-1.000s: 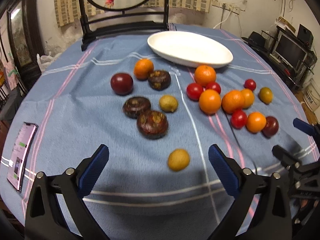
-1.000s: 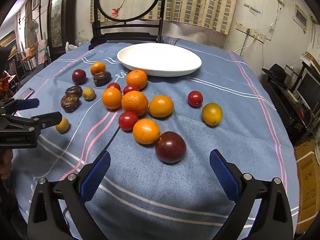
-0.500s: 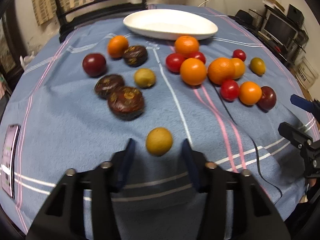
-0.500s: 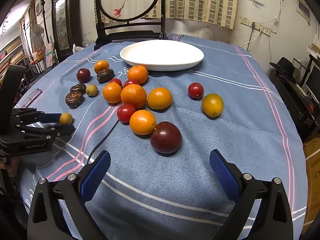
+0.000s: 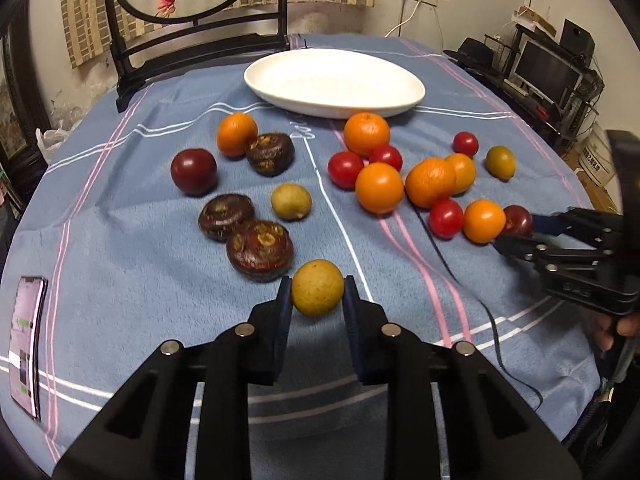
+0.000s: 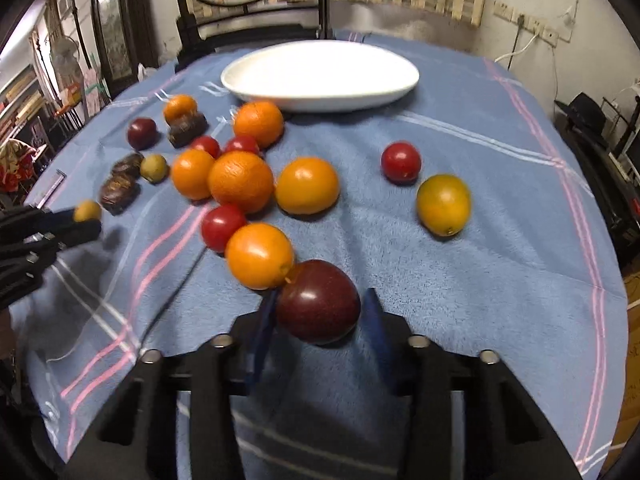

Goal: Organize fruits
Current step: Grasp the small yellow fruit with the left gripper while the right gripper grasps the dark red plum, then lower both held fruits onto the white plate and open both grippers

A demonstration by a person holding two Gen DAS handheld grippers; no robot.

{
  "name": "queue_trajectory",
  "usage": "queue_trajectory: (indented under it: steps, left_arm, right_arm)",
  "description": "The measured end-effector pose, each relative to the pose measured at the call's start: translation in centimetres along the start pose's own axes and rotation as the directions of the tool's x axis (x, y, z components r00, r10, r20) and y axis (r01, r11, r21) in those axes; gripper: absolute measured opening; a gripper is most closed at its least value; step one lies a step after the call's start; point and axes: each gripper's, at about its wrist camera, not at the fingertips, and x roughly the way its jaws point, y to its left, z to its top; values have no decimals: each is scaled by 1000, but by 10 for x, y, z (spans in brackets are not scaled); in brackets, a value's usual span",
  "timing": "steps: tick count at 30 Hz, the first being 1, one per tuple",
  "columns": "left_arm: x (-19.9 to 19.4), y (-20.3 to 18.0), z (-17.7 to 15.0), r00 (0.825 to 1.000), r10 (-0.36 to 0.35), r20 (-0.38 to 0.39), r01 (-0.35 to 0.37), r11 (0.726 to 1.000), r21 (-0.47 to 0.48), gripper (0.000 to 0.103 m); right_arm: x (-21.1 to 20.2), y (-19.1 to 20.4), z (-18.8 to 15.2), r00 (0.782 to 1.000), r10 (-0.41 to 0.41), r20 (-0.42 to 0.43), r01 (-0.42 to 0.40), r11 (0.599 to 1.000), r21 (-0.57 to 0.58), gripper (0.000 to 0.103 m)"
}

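Between the left gripper's [image 5: 316, 294] fingers sits a small round yellow-brown fruit [image 5: 317, 288], pinched on both sides; the white oval plate [image 5: 404, 100] lies straight ahead. The right gripper's [image 6: 318, 312] fingers have just been closing around a dark red plum [image 6: 318, 302], contact unclear.

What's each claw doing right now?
Left claw: shut on small yellow-brown round fruit.
Right claw: just been closing around dark red round plum, gap remains.
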Motion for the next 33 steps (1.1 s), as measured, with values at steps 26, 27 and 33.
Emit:
queue_trajectory:
  steps: [26,27,33]
  left_arm:
    - [144,7,219,992,98,-78,-98,995,-1,25]
    - [149,7,219,992,81,-98,-82,997,-8,25]
    - [122,2,211,998,64,-29,-65,998,-10,59]
  right_arm:
    - [82,11,184,998,-31,51,38,989,-140,40]
    - [86,12,186,999,-29,36,34,990,-139,40]
    - [63,4,175,996,7,89,1,996,-89,53]
